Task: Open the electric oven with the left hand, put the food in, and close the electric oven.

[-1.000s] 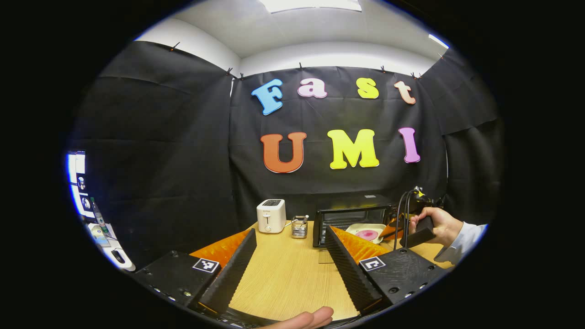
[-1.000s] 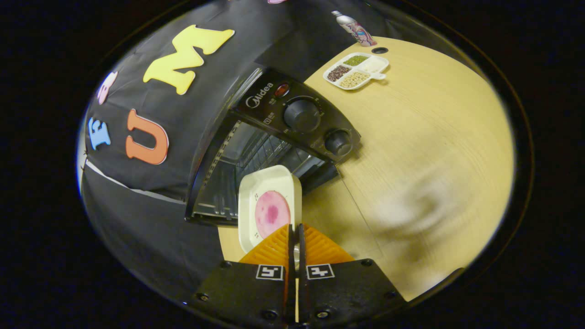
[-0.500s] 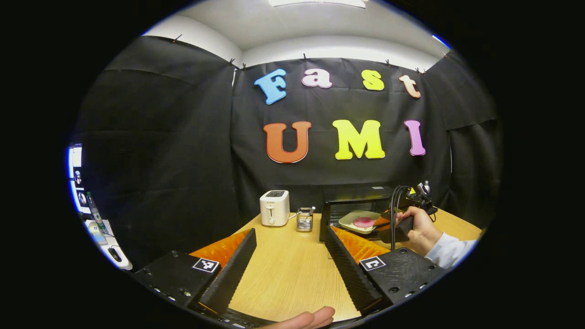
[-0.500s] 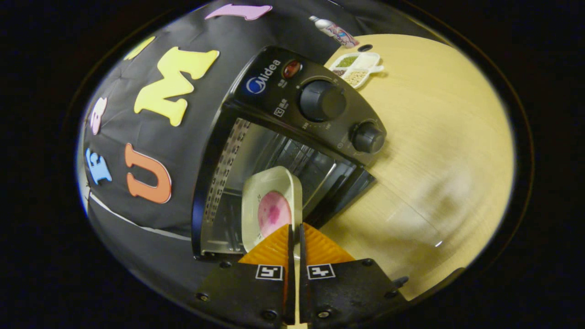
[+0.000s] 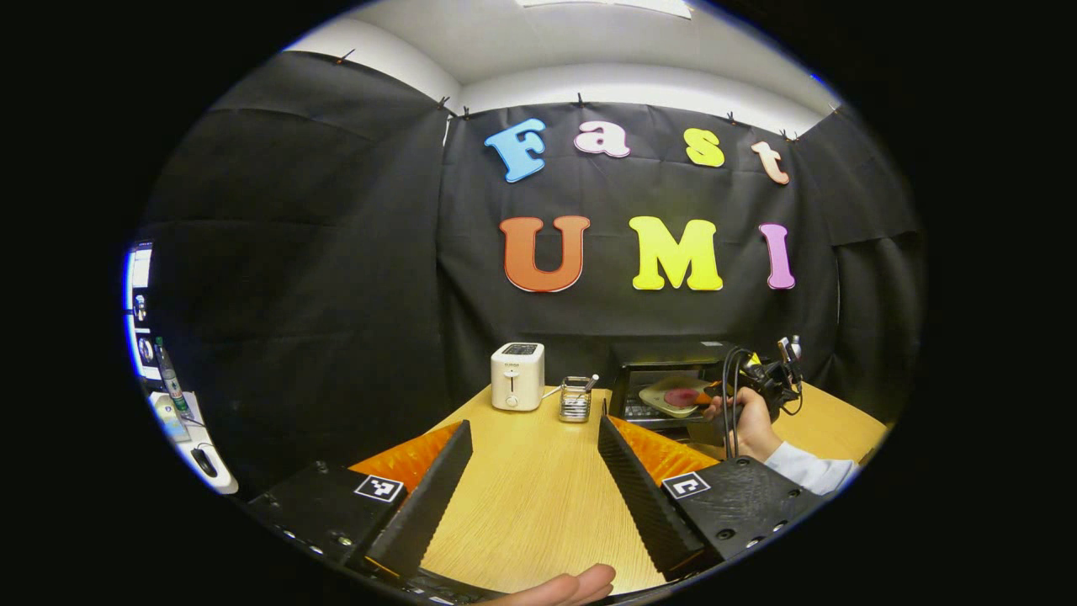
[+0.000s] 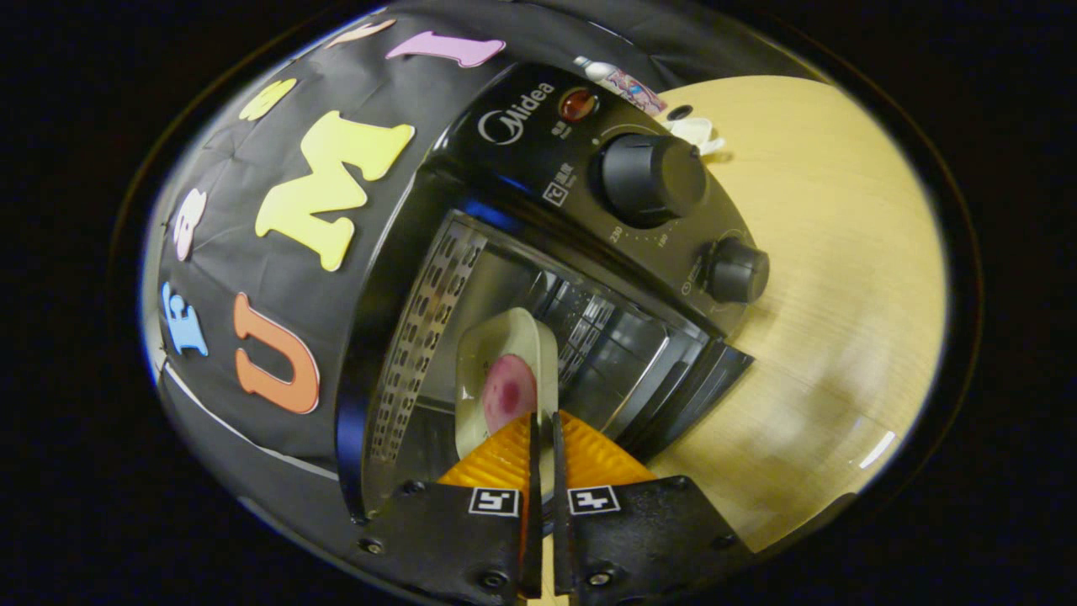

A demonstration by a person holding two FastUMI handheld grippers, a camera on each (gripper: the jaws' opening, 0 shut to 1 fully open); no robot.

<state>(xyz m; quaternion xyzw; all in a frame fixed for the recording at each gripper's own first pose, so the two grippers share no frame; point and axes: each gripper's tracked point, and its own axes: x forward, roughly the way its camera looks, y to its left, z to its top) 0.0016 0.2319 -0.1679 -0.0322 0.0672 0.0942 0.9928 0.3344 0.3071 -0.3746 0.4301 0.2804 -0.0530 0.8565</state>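
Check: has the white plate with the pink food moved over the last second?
Yes. Held by the right gripper, the white plate with pink food has gone forward into the black electric oven, whose opening now surrounds it in the right gripper view.

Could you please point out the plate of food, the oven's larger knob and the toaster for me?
plate of food [image 6: 505, 370]: right gripper view, on the plate's pale inner surface above the pink food.
larger knob [image 6: 652, 178]: right gripper view, on the knob's front face.
toaster [image 5: 517, 377]: left gripper view, on its white front side.
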